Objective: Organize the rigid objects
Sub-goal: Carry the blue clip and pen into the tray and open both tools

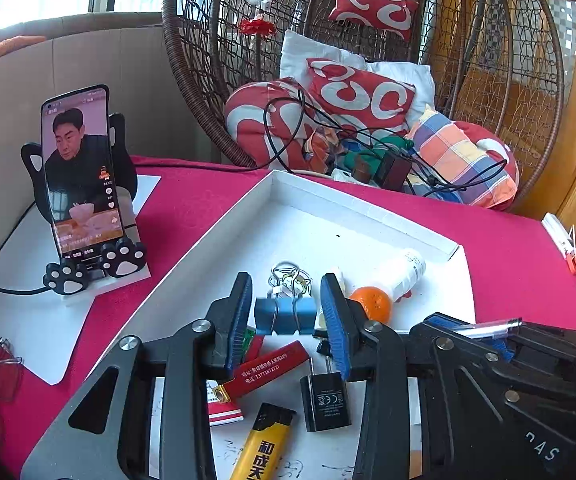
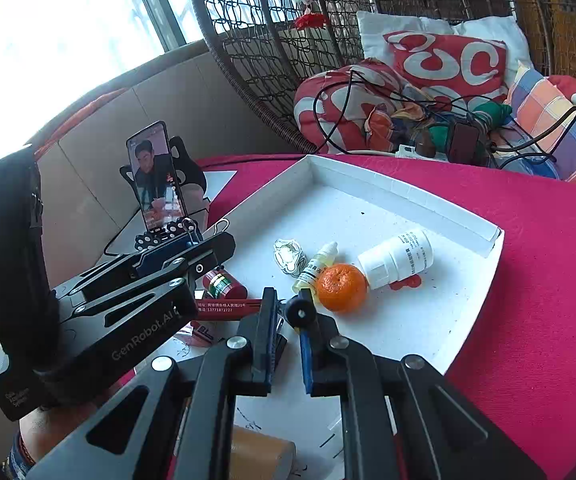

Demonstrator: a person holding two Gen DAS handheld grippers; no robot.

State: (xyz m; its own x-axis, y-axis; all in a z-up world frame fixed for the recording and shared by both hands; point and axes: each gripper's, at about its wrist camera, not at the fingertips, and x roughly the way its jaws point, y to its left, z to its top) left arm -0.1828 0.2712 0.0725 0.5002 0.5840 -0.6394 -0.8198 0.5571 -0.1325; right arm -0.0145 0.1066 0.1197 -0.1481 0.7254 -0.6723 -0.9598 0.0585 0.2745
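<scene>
Over the white tray (image 1: 361, 204) on the red worktop (image 1: 507, 248), the left gripper (image 1: 288, 312) has its pads beside a blue binder clip (image 1: 284, 315), ready to place it there, while the right gripper (image 2: 288, 344) stands closed on a pen (image 2: 299, 312).

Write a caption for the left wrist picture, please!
Left tool straddles a blue binder clip above a white tray of small items.
</scene>
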